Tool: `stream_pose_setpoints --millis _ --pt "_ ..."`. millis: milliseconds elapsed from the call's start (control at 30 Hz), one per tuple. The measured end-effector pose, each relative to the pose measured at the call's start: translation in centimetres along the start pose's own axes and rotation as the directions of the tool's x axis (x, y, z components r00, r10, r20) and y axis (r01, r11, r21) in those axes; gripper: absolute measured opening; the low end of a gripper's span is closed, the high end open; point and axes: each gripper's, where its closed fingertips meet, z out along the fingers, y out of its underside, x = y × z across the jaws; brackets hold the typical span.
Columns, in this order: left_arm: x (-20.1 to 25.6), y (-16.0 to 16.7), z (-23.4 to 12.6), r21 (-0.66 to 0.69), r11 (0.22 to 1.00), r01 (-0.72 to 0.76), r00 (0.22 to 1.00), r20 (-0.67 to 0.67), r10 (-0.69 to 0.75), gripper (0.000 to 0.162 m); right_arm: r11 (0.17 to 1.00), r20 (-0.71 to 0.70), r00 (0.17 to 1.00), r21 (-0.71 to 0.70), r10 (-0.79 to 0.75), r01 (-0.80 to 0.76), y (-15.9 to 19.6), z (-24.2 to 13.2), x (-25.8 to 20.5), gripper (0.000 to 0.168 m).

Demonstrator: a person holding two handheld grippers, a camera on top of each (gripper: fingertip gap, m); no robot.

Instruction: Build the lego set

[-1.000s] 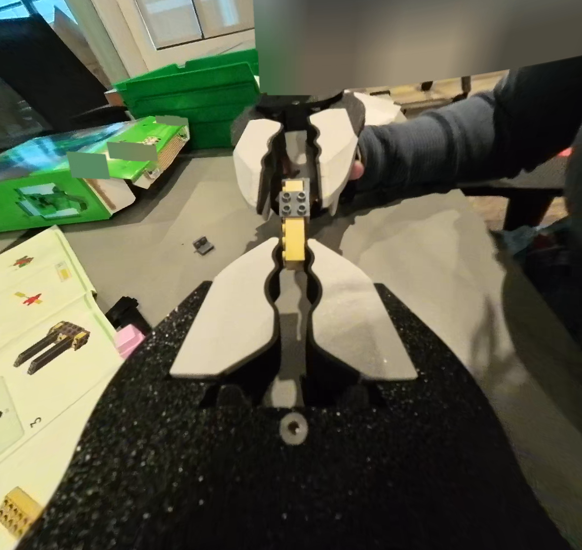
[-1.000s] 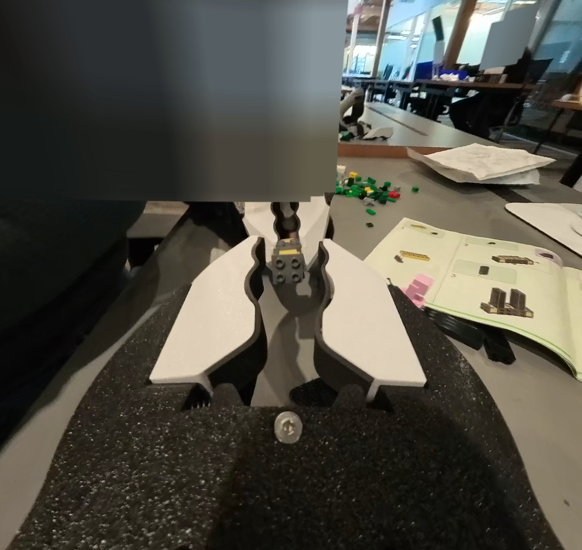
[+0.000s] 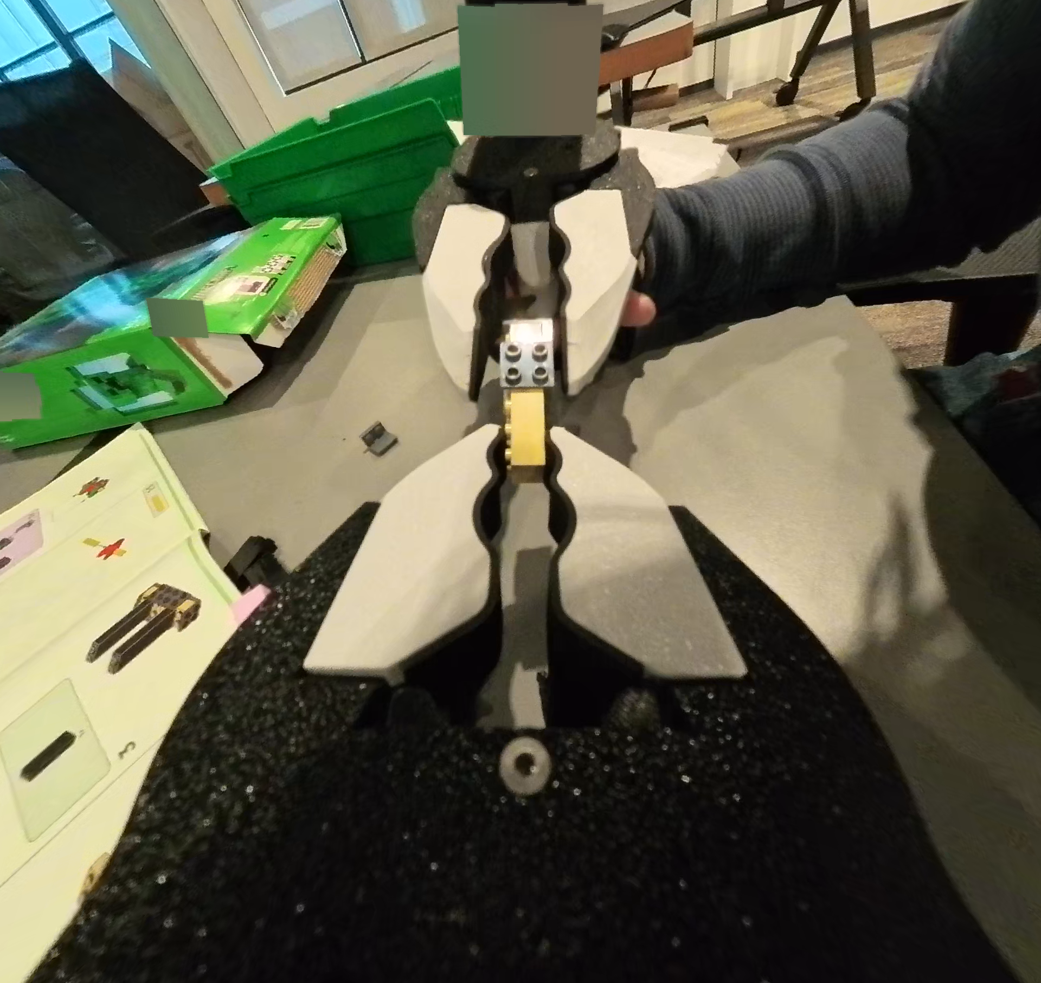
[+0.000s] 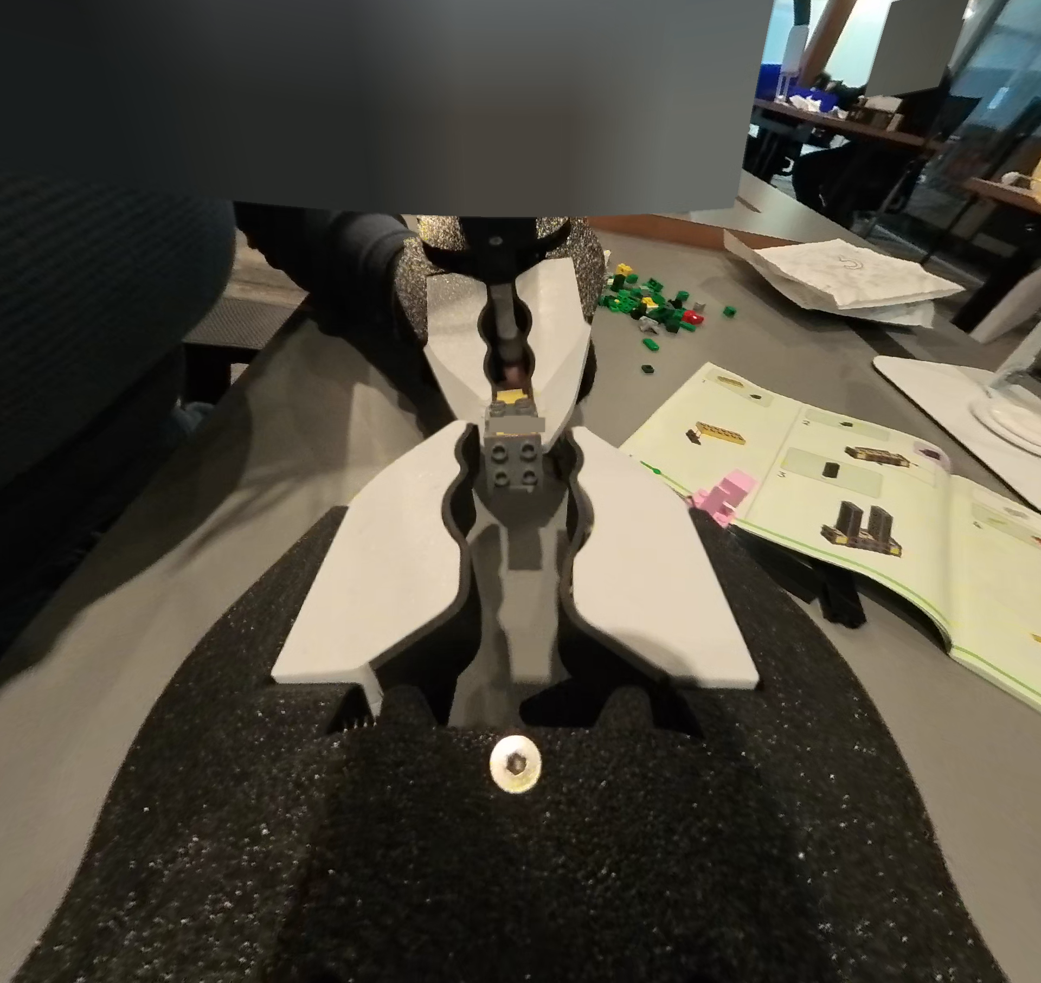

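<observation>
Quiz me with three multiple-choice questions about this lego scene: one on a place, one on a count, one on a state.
1. The pile of small green lego pieces lies:
A. on the grey table
B. in the green bin
C. on the booklet

2. Studs on the grey brick's facing side:
A. two
B. four
C. six

3. The left gripper is:
A. open
B. shut on the yellow brick
C. out of view

A: the pile rests on bare tabletop.
B: four round studs show.
B: its jaws pinch the brick.

Step nos. on instruction booklet (image 4: 845,483)
</observation>
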Motion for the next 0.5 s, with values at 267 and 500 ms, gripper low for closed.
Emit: stream_pose_setpoints --millis 267,500 --pt "-0.08 -0.04 -0.09 0.004 1.0 0.006 1.0 -0.004 -0.006 0.011 1.0 0.034 0.999 0.006 0.01 -0.01 -0.18 -0.85 -0.22 0.017" --pt "0.02 -0.24 -0.12 0.009 1.0 0.006 1.0 -0.002 -0.006 0.011 1.0 0.06 0.998 0.001 0.019 -0.019 -0.3 -0.92 -0.41 0.017"
